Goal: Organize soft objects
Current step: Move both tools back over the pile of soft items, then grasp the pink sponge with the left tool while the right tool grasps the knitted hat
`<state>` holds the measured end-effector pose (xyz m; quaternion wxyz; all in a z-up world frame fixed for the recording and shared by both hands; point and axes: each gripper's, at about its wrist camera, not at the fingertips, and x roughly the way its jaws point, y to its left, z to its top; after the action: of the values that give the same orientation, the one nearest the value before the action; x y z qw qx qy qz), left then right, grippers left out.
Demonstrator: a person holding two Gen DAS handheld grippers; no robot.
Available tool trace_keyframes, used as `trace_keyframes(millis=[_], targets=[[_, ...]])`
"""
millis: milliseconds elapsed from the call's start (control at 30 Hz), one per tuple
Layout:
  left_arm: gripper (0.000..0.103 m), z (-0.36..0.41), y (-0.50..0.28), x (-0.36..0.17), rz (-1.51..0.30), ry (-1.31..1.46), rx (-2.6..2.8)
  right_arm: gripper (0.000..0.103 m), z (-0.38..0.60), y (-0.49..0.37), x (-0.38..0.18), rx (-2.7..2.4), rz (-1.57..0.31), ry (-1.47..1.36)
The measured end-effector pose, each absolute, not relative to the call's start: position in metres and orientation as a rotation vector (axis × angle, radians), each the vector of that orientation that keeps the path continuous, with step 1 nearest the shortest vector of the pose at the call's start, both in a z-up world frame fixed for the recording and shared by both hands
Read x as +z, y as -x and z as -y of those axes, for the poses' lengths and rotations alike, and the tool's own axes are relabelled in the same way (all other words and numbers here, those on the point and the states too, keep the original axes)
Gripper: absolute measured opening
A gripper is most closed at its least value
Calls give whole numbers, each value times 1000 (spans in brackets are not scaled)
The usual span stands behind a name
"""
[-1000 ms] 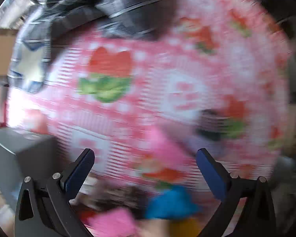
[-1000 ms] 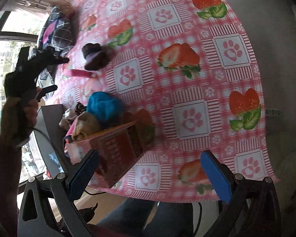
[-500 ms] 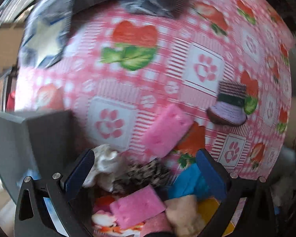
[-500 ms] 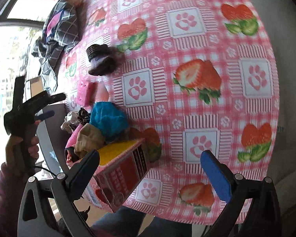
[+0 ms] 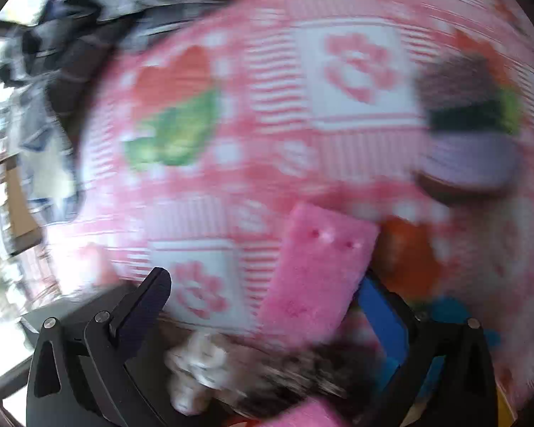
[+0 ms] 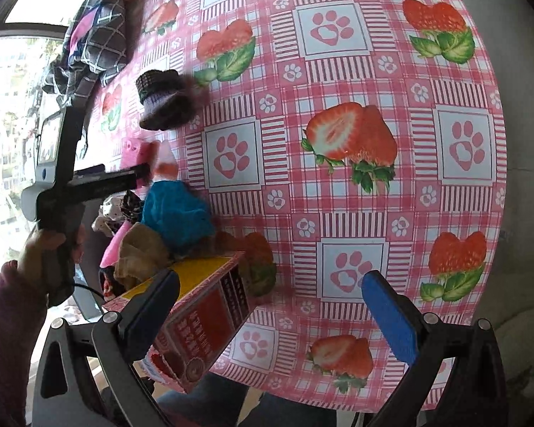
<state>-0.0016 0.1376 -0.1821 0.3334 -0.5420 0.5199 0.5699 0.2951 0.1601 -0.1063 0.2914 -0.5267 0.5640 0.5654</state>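
Pink sponge lies flat on the strawberry-and-paw tablecloth, and I have my left gripper reaching over it with the jaws spread wide, the sponge sitting between the fingers and closer to the blue-padded one; whether that pad touches it I cannot tell through the blur. From my right camera I see the same sponge just beyond the left gripper's tips, near the table's left edge. Just beside it, toward me, sits a heap of soft things: a blue cloth, a tan cloth, a spotted white piece and another pink piece, all spilling out of a red and yellow carton that overhangs the near edge. A knitted purple-and-brown sock lies further out on the tablecloth, apart from the heap. A dark checked garment is bunched at the far left corner. My right gripper hangs over the near edge, jaws wide apart and holding nothing. A hand in a maroon sleeve grips the left handle.
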Motion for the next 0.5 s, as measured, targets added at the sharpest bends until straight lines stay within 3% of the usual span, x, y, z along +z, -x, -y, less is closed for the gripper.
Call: trace_keyframes(millis=[133, 500], targets=[[103, -127, 34, -181, -1211, 1555, 1519, 103, -170, -275, -104, 1549, -1429, 1445], [103, -137, 32, -193, -1138, 1571, 1496, 103, -227, -172, -111, 1738, -1234, 1472]])
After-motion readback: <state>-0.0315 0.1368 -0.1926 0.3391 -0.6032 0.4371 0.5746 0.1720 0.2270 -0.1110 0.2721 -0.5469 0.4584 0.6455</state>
